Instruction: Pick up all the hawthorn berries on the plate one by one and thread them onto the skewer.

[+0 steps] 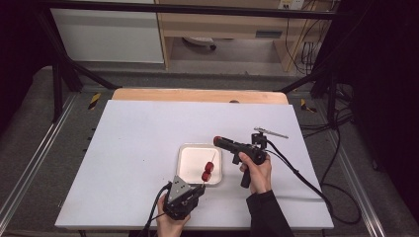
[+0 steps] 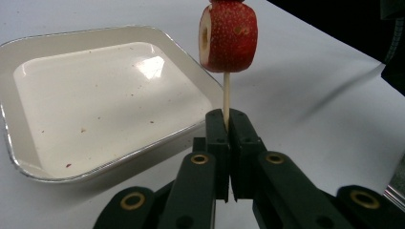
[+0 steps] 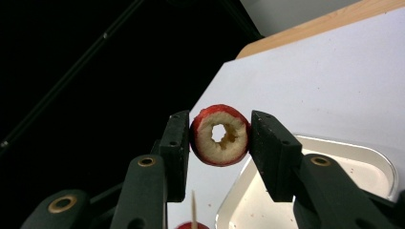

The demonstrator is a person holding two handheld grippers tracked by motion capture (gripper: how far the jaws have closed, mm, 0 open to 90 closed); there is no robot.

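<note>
Although a label shows on a shelf at the back of the high view, no writing can be read anywhere.

On a white table [image 1: 128,148], near its front edge, sits a shallow white tray [image 1: 190,160] with rounded corners and a few red specks.

At the near edge, the left hand [image 1: 170,224] holds the left gripper [image 2: 228,125]. Its jaws are clenched on the bottom end of a thin wooden skewer [image 2: 226,93]. From above, the skewer slants up and away over the tray, long axis running from the gripper toward the far right, bare tip uppermost. 2 red fruit slices [image 1: 207,171] are threaded on it, 1 above the other. The left gripper view shows the lower one closely: seeded red skin, pale cut face, a hole at its centre; the upper one is cut off by the frame top.

The right hand [image 1: 257,174] holds the right gripper [image 3: 219,136] above the table just right of the tray, pointing left. Its jaws grasp another slice [image 3: 220,135] by its red rim, the cored cut face turned toward the camera. Below it, the skewer tip and a sliver of red fruit are cut off by the frame bottom.
</note>
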